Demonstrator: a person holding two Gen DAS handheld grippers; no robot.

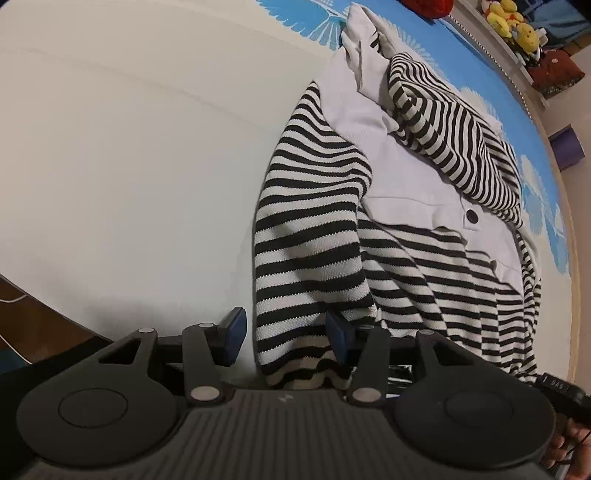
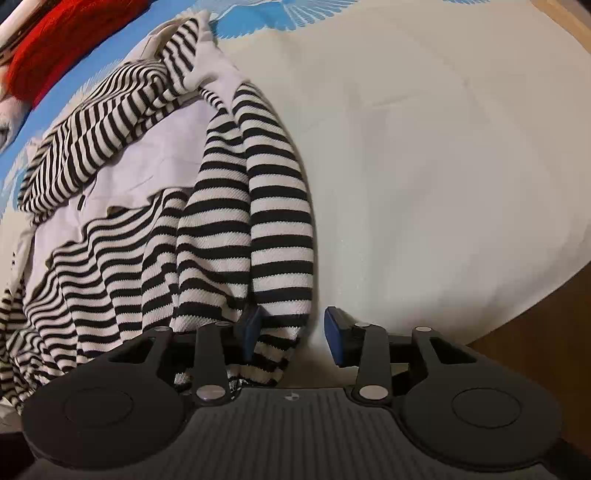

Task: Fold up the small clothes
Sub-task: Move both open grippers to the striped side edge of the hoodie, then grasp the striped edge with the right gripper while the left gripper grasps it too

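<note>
- Left gripper (image 1: 286,334): blue pads stand apart, not pressing. The cuffed end of a striped sleeve (image 1: 306,258) lies between them; one pad is clear of the cloth, the other sits at its edge or partly behind it. Reads as loose, not pinched.
- Right gripper (image 2: 293,334): jaws likewise apart. The ribbed end of the striped top (image 2: 236,236) lies against or over the inner pad; the outer pad stands free over bare sheet. No clamp visible.
- Garment: black-and-white striped knit with pale grey panels (image 1: 406,162) and a dark button (image 1: 472,216), spread on a white sheet (image 1: 129,166). Its far end reaches a blue patterned cover (image 1: 461,48). Two striped lengths run towards the grippers, one each; a third striped part lies bunched across the grey panel further off.
- Surroundings: red item (image 2: 55,51) and yellow plush toys (image 1: 513,22) beyond the far end, well apart from the work.
- Handling judgement: light, soft, limp knit; it will sag and stretch, not hold a crease by stiffness. Not slippery, not fragile, though the button may snag.
- Where to grip: ribbed cuffs and hem are thicker and give the surest pinch; take both ends together so the fold stays square.
- Risk: catching the sheet along with the knit.
</note>
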